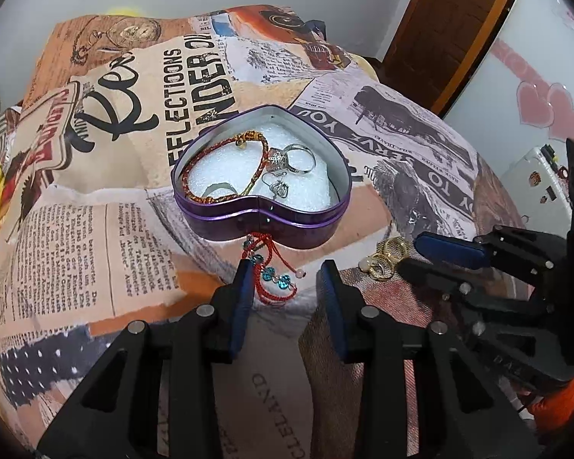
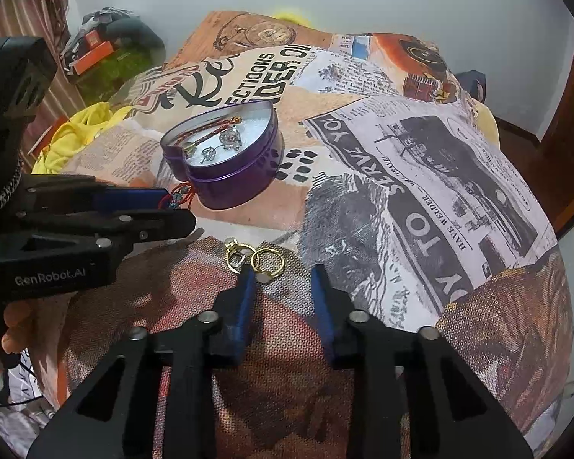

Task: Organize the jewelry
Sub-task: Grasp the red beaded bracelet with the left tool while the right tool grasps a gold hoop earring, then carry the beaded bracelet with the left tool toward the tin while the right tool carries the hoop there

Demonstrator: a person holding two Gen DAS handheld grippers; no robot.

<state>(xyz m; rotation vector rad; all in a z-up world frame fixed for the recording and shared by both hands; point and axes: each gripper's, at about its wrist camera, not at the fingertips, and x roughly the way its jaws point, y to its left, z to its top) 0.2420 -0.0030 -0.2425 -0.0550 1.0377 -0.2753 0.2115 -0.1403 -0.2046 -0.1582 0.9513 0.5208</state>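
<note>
Two open claws beside a heart-shaped jewelry tin.

Left gripper [image 1: 285, 267]: jaws parted, empty, a red beaded bracelet [image 1: 272, 276] between its tips, the purple tin [image 1: 262, 214] just ahead. Right gripper [image 2: 283, 273]: jaws parted, apparently empty, gold earrings [image 2: 254, 258] at its left fingertip; contact unclear.

Your two grippers hang low over the bed, jaws parted, neither closed on anything.

Your left gripper [image 1: 287, 279] points forward with its blue-padded fingers [image 1: 241, 306] spread apart and level. Your right gripper [image 2: 283, 283] sits just beside it, on its right, angled inward so that its tips show from the side in the left wrist view, its own blue pads [image 2: 321, 306] likewise held apart. In the right wrist view your left hand [image 2: 17, 325] shows at the frame's left edge, wrapped around the black handle.
</note>
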